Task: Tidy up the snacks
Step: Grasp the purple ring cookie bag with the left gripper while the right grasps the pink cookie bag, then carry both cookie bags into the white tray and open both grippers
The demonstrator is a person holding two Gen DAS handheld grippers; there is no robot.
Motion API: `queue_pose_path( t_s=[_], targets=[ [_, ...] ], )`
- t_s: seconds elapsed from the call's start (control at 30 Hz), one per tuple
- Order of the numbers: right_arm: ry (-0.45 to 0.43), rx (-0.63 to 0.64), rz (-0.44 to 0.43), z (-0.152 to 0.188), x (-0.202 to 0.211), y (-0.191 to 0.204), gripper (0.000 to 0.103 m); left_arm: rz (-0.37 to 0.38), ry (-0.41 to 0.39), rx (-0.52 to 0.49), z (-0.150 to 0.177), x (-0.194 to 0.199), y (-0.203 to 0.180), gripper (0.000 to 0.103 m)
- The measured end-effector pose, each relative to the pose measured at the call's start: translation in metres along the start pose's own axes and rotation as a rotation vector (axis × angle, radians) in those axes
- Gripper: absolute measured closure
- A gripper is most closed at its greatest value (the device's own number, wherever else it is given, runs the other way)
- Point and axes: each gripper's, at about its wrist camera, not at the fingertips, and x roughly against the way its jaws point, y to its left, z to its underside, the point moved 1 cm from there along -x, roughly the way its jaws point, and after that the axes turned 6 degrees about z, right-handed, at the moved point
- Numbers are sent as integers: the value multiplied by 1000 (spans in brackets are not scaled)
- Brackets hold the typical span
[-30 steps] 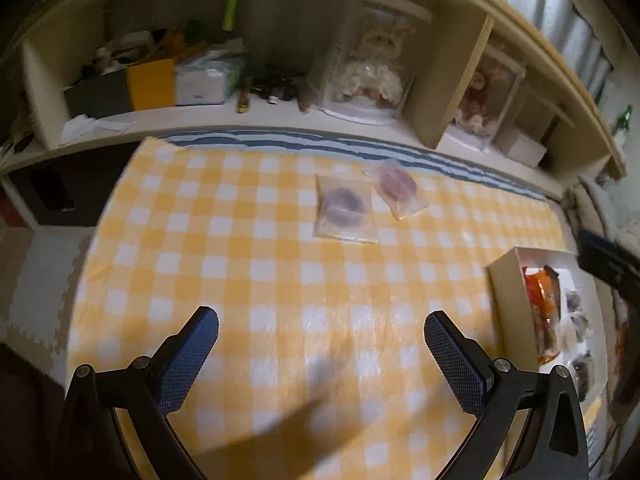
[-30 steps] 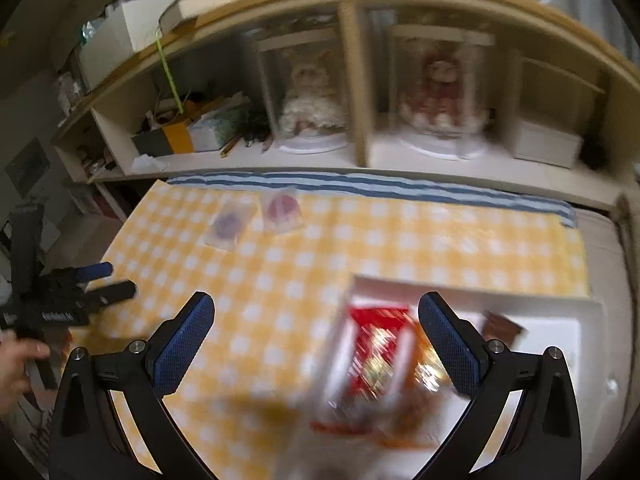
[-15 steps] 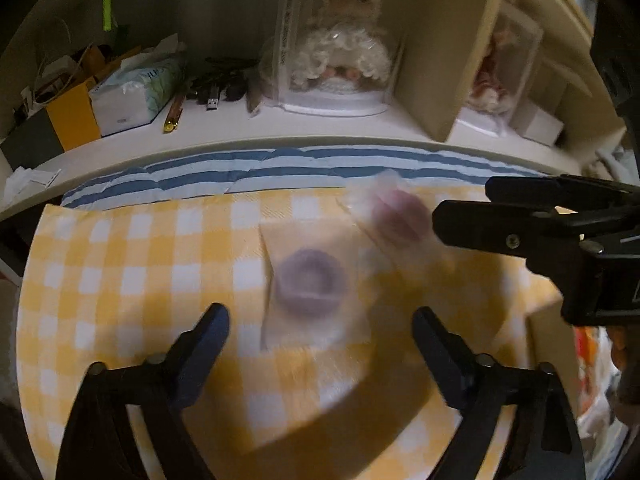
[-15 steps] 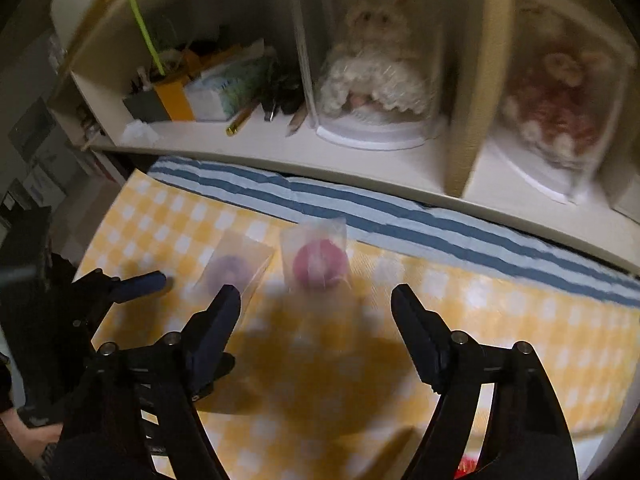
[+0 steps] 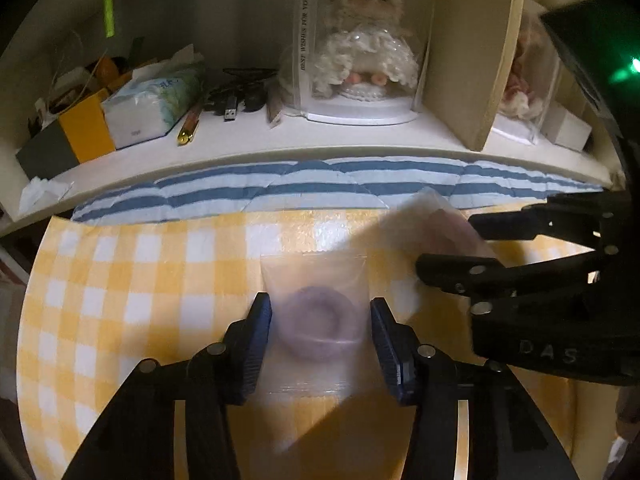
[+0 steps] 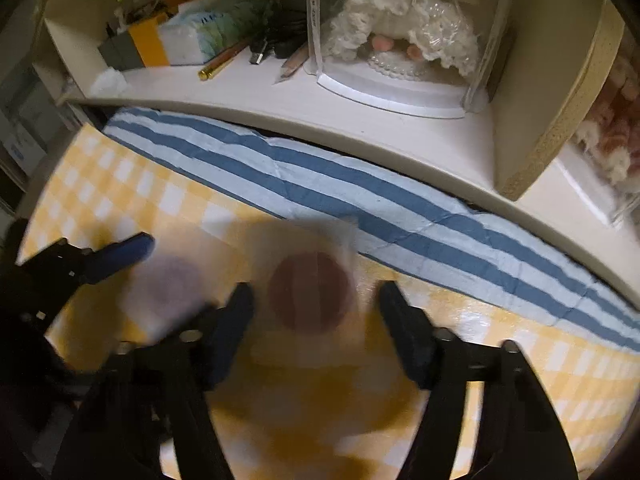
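A clear bag with a purple ring snack (image 5: 318, 322) lies on the yellow checked cloth (image 5: 132, 280). My left gripper (image 5: 318, 344) is open with a finger at each side of the bag. A second clear bag with a pink-red round snack (image 6: 312, 290) lies to its right. My right gripper (image 6: 316, 326) is open around that bag, its fingers apart from the snack. The right gripper shows at the right of the left wrist view (image 5: 520, 264). The purple snack bag (image 6: 172, 284) and the left gripper's blue finger (image 6: 120, 252) show blurred in the right wrist view.
A white shelf (image 5: 320, 144) runs along the far edge, behind a blue striped cloth (image 5: 304, 190). On it stand a doll in a clear case (image 5: 360, 60), a tissue box (image 5: 152, 108), a yellow box (image 5: 86, 130), a pencil (image 5: 189, 124) and cables. A wooden divider (image 5: 476, 52) splits the shelf.
Both grippers have moved forward and down over the two bags. Each has narrowed its opening around its bag. The white snack box has left both views.
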Motion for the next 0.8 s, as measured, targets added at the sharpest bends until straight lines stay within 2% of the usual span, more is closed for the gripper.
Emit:
queue_pose_path(
  t_s=[0.1,0.27,0.43,0.8],
  targets=[
    [-10,8,-8,9,9,0,53,9,4,4,7,7,-1,57],
    [-41,-9,-20,30,34,-3,54,39,-9,54,18,28,1,57],
    [-80,-41,-44,51,69,-3,54,75,-52,82,25,75,-6,57],
    [-155,-120,-81,100,150,-13,54,138,-122,61,44,179,-48,57]
  ],
)
